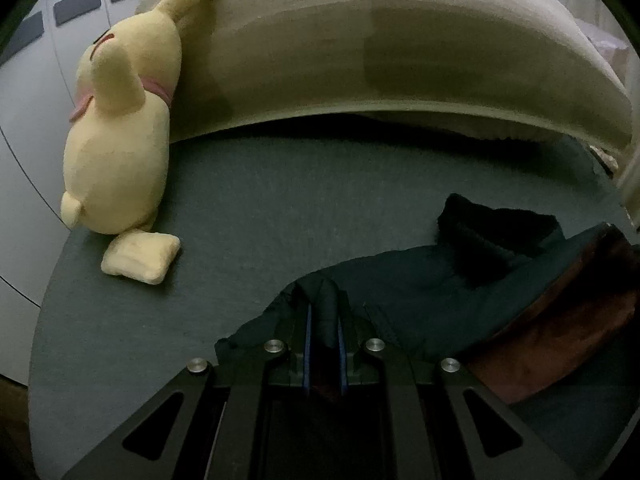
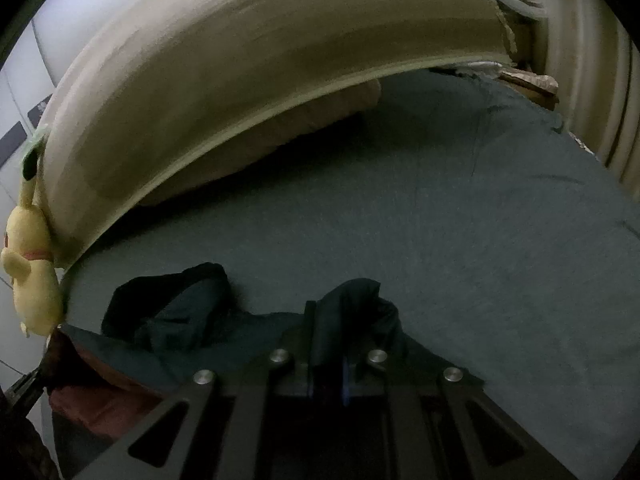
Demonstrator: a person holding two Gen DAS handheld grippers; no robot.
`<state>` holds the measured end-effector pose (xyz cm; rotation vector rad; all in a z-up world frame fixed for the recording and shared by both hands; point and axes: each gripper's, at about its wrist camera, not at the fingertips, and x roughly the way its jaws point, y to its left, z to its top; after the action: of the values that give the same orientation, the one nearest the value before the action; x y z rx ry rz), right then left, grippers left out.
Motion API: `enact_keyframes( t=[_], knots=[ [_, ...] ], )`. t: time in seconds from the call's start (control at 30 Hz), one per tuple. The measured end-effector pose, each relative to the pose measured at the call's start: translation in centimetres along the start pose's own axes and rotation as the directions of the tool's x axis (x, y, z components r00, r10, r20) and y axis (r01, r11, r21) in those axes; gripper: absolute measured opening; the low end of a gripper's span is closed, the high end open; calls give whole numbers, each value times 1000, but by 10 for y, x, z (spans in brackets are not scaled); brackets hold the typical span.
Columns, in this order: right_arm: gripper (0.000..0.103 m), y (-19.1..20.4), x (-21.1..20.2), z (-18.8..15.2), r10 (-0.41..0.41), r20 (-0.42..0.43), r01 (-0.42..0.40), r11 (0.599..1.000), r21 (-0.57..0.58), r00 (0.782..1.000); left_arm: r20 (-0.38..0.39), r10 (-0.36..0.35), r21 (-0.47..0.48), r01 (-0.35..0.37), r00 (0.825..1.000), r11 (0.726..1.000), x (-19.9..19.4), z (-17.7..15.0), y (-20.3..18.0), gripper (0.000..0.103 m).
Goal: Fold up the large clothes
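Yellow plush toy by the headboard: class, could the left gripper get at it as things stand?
Probably not yet: the left gripper is shut on the dark garment. The grey sheet toward the yellow plush toy looks unobstructed.

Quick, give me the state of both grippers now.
Left gripper: shut on a fold of the dark garment.
Right gripper: shut on another bunch of the dark garment.

No legible text, label, brand or number appears on any surface in either wrist view.
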<state>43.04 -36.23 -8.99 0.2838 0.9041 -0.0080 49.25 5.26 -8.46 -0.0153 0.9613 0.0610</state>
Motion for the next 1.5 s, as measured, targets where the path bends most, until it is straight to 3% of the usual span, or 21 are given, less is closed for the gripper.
enact_keyframes(
  t=[0.6,0.77,0.87,1.23,1.33,1.43,1.5],
  knots=[
    [9,-1,31,7,-46,-70,46,999,1,997,-36,32,24,-31,999,999,30,2,-10,11],
    [9,3,24,9,-52,-39,52,999,-3,998,-33,28,1,-28,999,1000,28,5,-7,11],
    [9,8,12,20,-33,-10,33,999,-9,999,-19,26,-9,-26,999,1000,26,8,-6,11],
    [10,-1,32,23,-21,-63,24,998,59,998,-24,29,-5,-29,999,1000,35,17,-15,11],
    [16,-10,37,28,28,-97,-19,996,93,995,-48,24,-12,-25,999,1000,42,18,-14,13],
    [24,-27,35,32,113,-114,-91,979,182,987,-74,-27,-90,20,997,996,43,21,-3,15],
    [36,-34,31,34,144,-112,-117,969,217,983,-85,-64,-151,51,994,987,41,24,4,16]
  ],
)
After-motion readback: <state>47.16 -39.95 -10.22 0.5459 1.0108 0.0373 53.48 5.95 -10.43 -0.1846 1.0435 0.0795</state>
